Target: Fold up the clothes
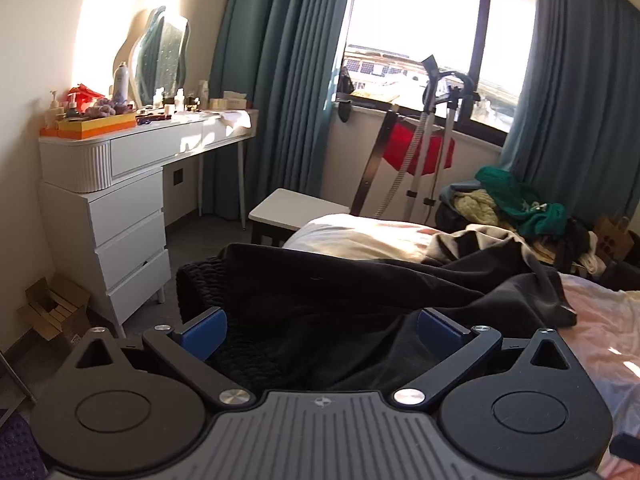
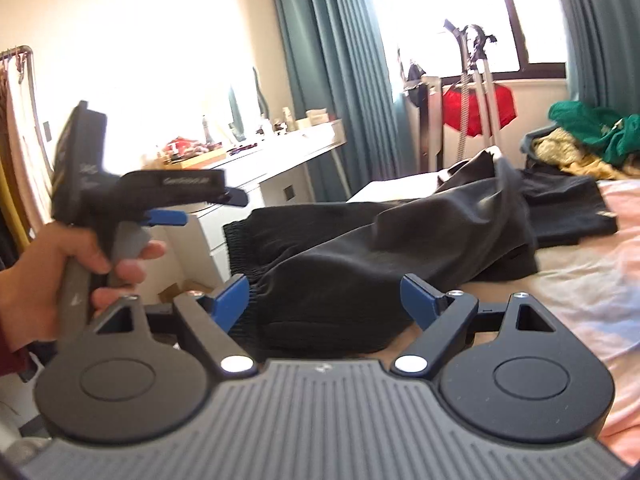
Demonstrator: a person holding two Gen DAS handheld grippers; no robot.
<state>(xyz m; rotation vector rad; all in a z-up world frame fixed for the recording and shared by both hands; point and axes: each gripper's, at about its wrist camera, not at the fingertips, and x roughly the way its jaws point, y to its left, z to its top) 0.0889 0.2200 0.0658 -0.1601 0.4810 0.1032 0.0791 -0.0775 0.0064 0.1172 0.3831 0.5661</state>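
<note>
Lying rumpled, matte black trousers [image 2: 360, 264], ribbed waistband

Left gripper [image 2: 208, 208] motion-blurred; black trousers' [image 2: 360, 256] far end under folds.

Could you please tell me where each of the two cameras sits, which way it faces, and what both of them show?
Left wrist: on the left gripper, facing across the black trousers on the bed towards the dressing table and window; only its open blue fingers show.
Right wrist: on the right gripper, open, facing the same trousers' waistband; at left a hand holds the left gripper.
Shared: trousers, bed, dressing table, teal curtains, window, green clothes pile.
</note>
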